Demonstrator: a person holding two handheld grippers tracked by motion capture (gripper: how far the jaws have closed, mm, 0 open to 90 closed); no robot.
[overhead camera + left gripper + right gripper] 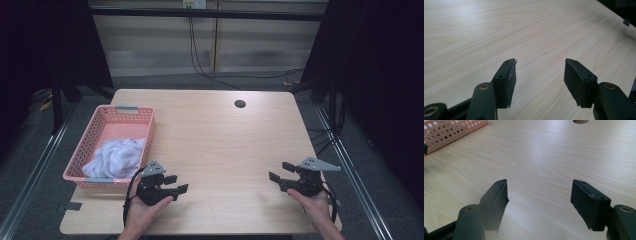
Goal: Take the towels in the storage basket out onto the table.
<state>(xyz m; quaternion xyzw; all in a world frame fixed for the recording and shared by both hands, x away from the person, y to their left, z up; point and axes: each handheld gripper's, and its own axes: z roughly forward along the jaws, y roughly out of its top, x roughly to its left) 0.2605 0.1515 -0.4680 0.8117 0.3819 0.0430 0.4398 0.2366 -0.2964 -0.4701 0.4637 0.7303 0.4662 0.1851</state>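
A pink perforated basket (145, 127) stands at the table's left edge with a crumpled white cloth (117, 157) inside it. My left gripper (176, 184) rests low near the front of the table, just right of the basket's near corner, jaws open with nothing between them. Its view shows the same open gripper (539, 73) over bare wood. My right gripper (280, 172) sits near the front right corner, pointing left, also open and empty. In its own view the right gripper (539, 195) faces bare table, with the basket's wall (449, 132) at the top left.
The light wooden table (220, 140) has a round cable hole (240, 104) near its far edge. Dark floor, metal rails and hanging cables surround the table. A small grey tape piece (73, 205) lies at the front left corner.
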